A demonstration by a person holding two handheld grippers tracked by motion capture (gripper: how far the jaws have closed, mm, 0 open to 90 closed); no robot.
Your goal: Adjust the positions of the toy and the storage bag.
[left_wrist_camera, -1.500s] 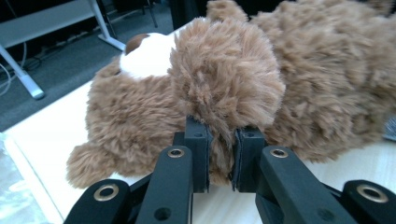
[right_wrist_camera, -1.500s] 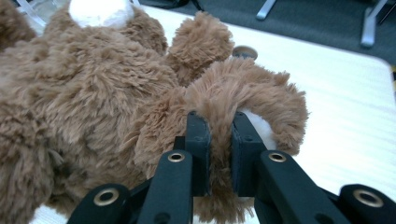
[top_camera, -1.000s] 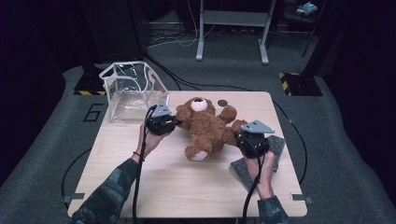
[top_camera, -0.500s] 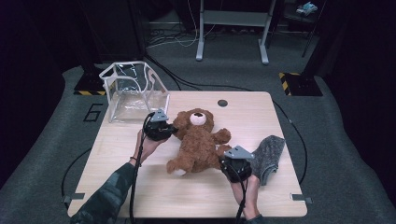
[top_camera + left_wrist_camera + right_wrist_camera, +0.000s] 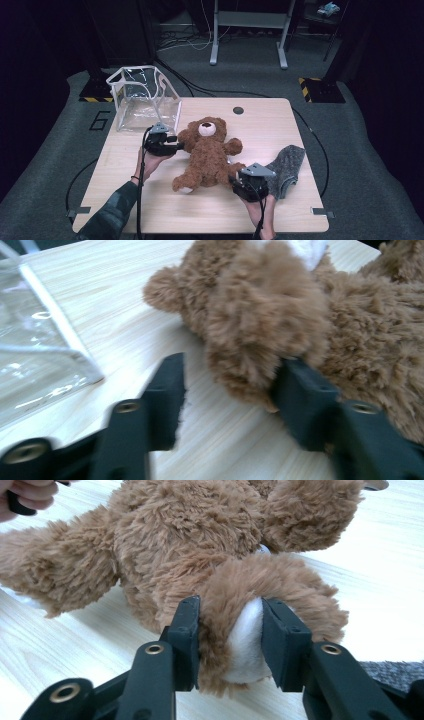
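A brown teddy bear (image 5: 207, 155) lies on its back on the wooden table (image 5: 280, 120), head toward the far side. My left gripper (image 5: 177, 146) is at the bear's left arm. In the left gripper view (image 5: 230, 390) its jaws have just been opening: the furry arm (image 5: 270, 315) rests against one jaw, with a gap to the other. My right gripper (image 5: 235, 176) is at the bear's near foot. In the right gripper view (image 5: 230, 630) its jaws have also just been opening, and the white-soled foot (image 5: 245, 640) still sits between them, fur brushing both pads.
A clear plastic box (image 5: 145, 100) with a white frame stands at the table's far left corner, close to the left gripper (image 5: 35, 355). A grey cloth (image 5: 287, 167) lies right of the bear. A small dark disc (image 5: 238, 110) sits near the far edge.
The bear has come down onto the table, shifted toward the near left. Both grippers sank with it, the right one moving off the grey cloth. Both jaws have opened.
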